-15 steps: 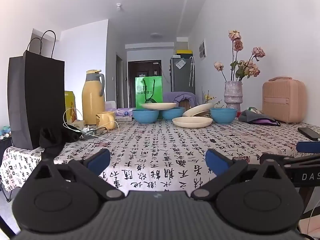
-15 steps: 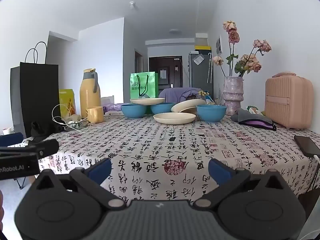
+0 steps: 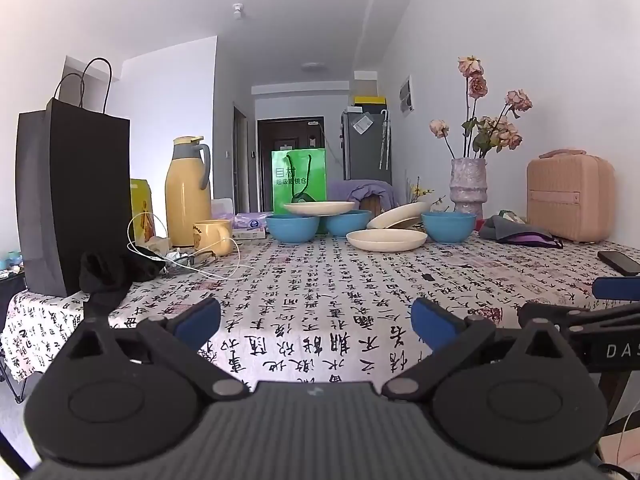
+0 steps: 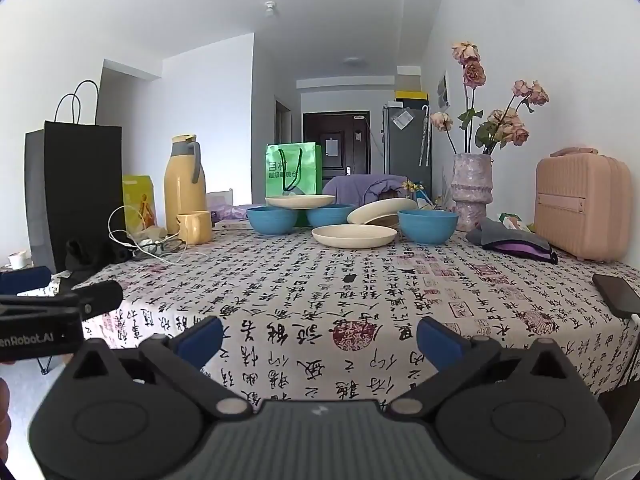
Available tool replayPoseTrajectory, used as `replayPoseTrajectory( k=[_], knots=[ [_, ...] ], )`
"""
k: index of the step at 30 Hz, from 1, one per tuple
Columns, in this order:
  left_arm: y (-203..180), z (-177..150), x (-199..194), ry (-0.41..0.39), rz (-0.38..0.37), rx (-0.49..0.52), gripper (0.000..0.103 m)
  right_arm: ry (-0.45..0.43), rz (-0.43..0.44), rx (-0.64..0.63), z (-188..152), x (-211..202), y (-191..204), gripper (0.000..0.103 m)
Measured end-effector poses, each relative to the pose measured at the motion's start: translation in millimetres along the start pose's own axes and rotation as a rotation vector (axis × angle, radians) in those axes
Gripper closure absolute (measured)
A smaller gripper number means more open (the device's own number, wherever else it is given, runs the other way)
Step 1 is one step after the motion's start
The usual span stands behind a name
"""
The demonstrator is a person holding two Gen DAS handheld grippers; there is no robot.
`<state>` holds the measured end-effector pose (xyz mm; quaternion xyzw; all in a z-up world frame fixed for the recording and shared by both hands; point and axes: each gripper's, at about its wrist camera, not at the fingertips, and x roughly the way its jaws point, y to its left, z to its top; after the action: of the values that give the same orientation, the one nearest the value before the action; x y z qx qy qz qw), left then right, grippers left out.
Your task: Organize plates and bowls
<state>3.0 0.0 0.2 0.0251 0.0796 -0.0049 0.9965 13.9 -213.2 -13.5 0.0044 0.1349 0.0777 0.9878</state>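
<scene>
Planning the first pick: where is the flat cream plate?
In both wrist views, the flat cream plate lies right of centre on the far tablecloth, just left of the right blue bowl.

A cloth printed with black calligraphy (image 4: 320, 300) covered the tabletop, matt and lightly creased. The blue bowls (image 4: 427, 226) and cream plates (image 4: 354, 236) looked smooth with a dull sheen. The black bag (image 3: 76, 204) was matt paper, the green bag (image 3: 299, 180) glossy. The vase (image 4: 471, 192) looked rough.

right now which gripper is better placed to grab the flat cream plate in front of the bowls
Right, slightly. The flat cream plate lies nearer straight ahead of the open right gripper; from the open left gripper it sits off to the right. Both are far back.
</scene>
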Motion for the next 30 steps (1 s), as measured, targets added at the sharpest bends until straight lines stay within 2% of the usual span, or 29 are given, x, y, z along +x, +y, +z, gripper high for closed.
replayPoseTrajectory(
  k=[30],
  knots=[
    [2.9, -3.1, -1.5, -0.007, -0.006, 0.003, 0.0, 0.009, 0.013, -0.006, -1.5, 2.1, 1.4, 0.0]
  ],
)
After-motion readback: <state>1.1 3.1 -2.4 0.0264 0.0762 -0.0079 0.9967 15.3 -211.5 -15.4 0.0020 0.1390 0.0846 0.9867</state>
